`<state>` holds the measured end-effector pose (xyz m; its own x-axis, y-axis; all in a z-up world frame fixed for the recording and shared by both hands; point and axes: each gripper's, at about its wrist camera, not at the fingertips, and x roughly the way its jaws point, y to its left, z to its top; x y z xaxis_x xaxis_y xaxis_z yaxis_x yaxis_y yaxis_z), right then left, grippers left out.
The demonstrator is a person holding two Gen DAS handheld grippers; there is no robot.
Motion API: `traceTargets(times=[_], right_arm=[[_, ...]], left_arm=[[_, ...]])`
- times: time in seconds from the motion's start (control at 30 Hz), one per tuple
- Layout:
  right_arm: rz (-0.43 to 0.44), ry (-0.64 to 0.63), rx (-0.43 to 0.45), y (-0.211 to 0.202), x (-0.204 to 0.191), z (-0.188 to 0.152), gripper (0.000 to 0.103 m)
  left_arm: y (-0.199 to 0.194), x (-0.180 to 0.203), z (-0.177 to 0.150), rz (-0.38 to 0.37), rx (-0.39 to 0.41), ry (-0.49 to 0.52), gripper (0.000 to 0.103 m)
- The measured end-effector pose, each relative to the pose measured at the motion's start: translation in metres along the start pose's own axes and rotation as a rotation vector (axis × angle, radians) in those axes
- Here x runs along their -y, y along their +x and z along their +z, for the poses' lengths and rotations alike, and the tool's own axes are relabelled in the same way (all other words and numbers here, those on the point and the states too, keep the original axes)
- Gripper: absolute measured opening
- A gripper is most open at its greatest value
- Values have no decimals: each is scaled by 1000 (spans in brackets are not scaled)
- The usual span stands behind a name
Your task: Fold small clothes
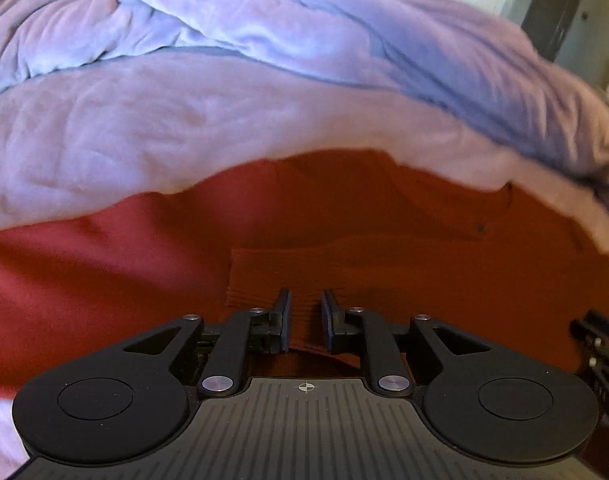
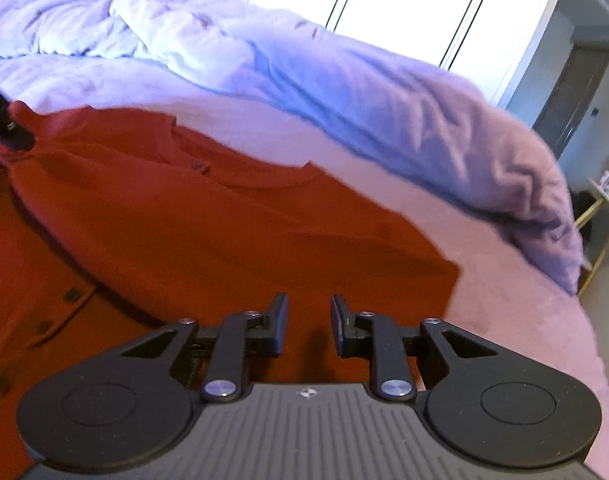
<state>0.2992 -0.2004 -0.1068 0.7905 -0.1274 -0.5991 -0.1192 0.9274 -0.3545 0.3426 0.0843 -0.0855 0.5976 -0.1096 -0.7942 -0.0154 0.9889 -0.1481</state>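
A small red garment lies spread on a pink bed sheet. My left gripper is low over it, with a ribbed cuff or hem lying between its slightly parted jaws; no firm grip shows. In the right wrist view the same red garment shows its neckline and a row of dark buttons. My right gripper is open and empty just above the garment's near right part. The left gripper's body shows at the far left edge.
A crumpled lilac duvet lies bunched along the far side of the bed. White wardrobe doors stand behind it. A small gold-framed side table is at the right, past the bed's edge.
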Motion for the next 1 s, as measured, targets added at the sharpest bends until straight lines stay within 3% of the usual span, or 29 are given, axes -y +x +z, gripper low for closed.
traceTargets(times=[0.07,0.17,0.23,0.3,0.43,0.53,0.67,0.73,0.83,1.0], right_arm=[[-31,-23,-53,22,-3,-2,19],[-68,-31,-48,40,1,-6,19],[-80,-35,-49,47,3,-2,19],[-83,-44,-56,49,3,0,23],[-73,-21,-82,36,5,4,24],[-61,34,-38,7,10,-4,24],[-70,48,-62,-10,9,-23,24],[-91,14,-71,-11,6,-30,24],[-105,40,-87,-28,8,-22,24],[8,193,-40,-83,5,-41,36]], left_arm=[[9,0,2,29,4,-6,21],[20,-3,6,63,2,-30,25],[23,-2,5,96,16,-15,34],[19,-1,3,135,24,-5,51],[-9,-10,-8,76,38,-21,55],[-27,-15,-19,40,46,-27,57],[-24,-21,-24,75,-12,-49,58],[-33,-29,-26,65,-1,-98,59],[-63,-56,-36,5,58,-235,79],[-102,-126,-66,52,126,-442,80]])
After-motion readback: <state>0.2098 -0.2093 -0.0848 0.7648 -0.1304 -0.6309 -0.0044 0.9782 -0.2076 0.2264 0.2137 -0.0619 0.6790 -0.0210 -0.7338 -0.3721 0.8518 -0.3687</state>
